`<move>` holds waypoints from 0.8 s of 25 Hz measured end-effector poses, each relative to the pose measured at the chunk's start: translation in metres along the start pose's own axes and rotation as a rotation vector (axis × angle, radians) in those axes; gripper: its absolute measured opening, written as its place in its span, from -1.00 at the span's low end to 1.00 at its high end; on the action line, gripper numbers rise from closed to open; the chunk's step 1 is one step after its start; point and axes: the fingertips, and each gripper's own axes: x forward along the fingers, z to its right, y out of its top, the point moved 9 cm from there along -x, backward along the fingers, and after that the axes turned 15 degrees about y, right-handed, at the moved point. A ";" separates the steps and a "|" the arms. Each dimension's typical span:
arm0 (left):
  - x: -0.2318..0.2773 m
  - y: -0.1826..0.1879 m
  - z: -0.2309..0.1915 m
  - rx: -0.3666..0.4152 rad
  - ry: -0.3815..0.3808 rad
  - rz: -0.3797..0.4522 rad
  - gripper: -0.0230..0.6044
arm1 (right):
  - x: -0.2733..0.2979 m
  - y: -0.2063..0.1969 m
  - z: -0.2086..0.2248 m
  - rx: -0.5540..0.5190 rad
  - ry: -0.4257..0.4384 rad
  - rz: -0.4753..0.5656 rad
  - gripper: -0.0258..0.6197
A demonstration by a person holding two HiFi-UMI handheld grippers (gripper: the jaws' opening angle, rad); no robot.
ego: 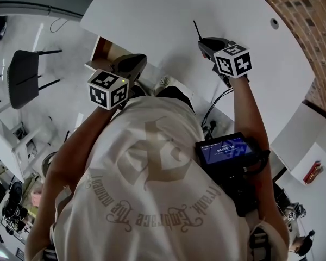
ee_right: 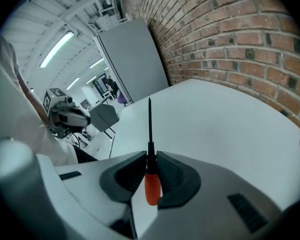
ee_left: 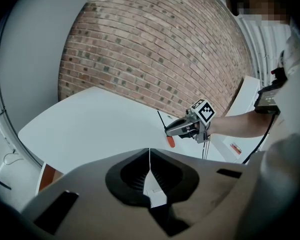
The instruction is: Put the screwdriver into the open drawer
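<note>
The screwdriver (ee_right: 152, 184) has an orange handle and a thin black shaft. My right gripper (ee_right: 150, 159) is shut on it just above the handle, with the shaft pointing out over the white table (ee_right: 215, 129). In the head view that right gripper (ego: 206, 45) hangs above the table, and the screwdriver (ego: 196, 30) shaft sticks out ahead of it. The open drawer (ego: 105, 50) shows a wooden inside at the table's left edge. My left gripper (ego: 129, 65) sits right beside the drawer. The left gripper (ee_left: 149, 157) has its jaws together with nothing between them.
A brick wall (ego: 293, 10) curves round the table's far side. A small round hole (ego: 274, 22) marks the tabletop near it. A dark chair (ego: 23, 78) stands on the floor to the left. Cluttered shelving lies at the lower left.
</note>
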 end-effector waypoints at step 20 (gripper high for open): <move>-0.039 -0.034 -0.018 -0.035 0.070 -0.030 -0.85 | 0.046 -0.008 -0.046 0.287 0.246 0.307 -0.70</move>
